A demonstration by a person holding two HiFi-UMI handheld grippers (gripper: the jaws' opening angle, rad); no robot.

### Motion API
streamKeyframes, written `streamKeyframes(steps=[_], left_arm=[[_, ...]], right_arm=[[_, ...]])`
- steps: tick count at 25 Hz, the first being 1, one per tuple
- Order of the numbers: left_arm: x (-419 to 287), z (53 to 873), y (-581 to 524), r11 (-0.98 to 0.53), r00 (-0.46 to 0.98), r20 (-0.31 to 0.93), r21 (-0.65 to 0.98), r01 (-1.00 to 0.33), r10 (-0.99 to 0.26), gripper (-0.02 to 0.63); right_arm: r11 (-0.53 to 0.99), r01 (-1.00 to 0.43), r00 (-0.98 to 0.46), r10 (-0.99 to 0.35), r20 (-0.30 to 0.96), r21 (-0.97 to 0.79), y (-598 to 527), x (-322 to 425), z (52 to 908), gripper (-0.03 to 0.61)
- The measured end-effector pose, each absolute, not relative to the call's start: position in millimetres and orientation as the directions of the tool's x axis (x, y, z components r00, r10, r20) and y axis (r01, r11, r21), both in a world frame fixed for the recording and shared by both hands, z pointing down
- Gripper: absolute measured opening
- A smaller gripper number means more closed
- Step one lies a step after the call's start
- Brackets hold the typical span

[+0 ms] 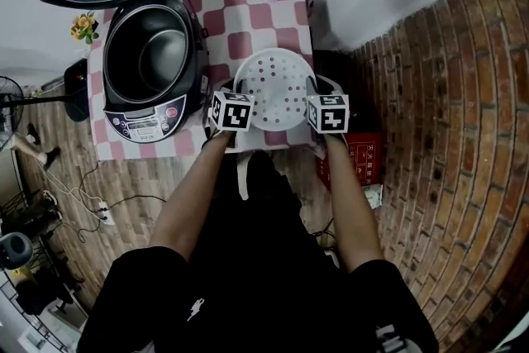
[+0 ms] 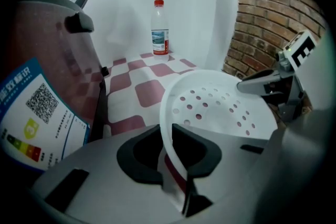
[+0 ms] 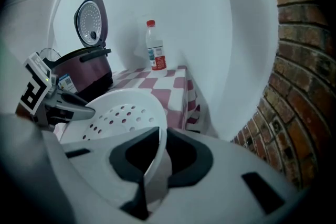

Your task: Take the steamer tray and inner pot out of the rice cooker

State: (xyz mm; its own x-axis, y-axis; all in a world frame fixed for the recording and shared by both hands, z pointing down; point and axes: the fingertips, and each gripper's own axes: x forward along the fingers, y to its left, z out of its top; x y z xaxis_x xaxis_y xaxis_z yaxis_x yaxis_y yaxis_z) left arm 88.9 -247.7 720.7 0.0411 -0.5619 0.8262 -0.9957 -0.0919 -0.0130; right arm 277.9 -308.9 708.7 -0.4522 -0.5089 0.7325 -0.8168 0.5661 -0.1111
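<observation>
The left hand-held gripper and right hand-held gripper each clamp the white steamer tray's rim — opposite edges — beside the open rice cooker.

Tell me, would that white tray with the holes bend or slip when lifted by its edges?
Probably stiff enough: the steamer tray shows no sag with only the left gripper and right gripper pinching opposite sides of its rim. Likely light, being thin perforated plastic. Its smooth, narrow rim might slip.
</observation>
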Motion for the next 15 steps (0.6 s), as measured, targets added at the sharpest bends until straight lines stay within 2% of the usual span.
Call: streamKeyframes(steps=[3,5,6,8,12,15], left_arm=[[89,723,-247,-0.101,0.032,0.827,-0.029,-0.995,-0.561,0.084],[90,721,-248,-0.111,0.035,0.821,-0.034,-0.993,-0.570,0.191],[91,719,-247,-0.111,0.036,0.816,-0.034,-0.993,-0.577,0.210],[90,712,-245,-0.108,0.033,0.804,-0.039,-0.993,-0.594,0.219],[96,691,-241,-0.128,0.040,0.772,-0.054,-0.990,-0.635,0.218],[102,670,-240,-0.142,0.050,0.743,-0.062,-0.988,-0.668,0.180]], right_arm=[[0.584,-0.805,-0.457,-0.497,0.738,-0.105,-306,276,713,0.047],[0.596,-0.794,-0.474,-0.490,0.732,-0.116,-304,275,713,0.103],[0.600,-0.791,-0.483,-0.489,0.726,-0.122,-304,275,711,0.135],[0.607,-0.784,-0.499,-0.491,0.714,-0.130,-302,275,706,0.198],[0.619,-0.776,-0.517,-0.508,0.689,-0.126,-300,276,688,0.201],[0.625,-0.772,-0.527,-0.530,0.665,-0.114,-299,274,669,0.201]])
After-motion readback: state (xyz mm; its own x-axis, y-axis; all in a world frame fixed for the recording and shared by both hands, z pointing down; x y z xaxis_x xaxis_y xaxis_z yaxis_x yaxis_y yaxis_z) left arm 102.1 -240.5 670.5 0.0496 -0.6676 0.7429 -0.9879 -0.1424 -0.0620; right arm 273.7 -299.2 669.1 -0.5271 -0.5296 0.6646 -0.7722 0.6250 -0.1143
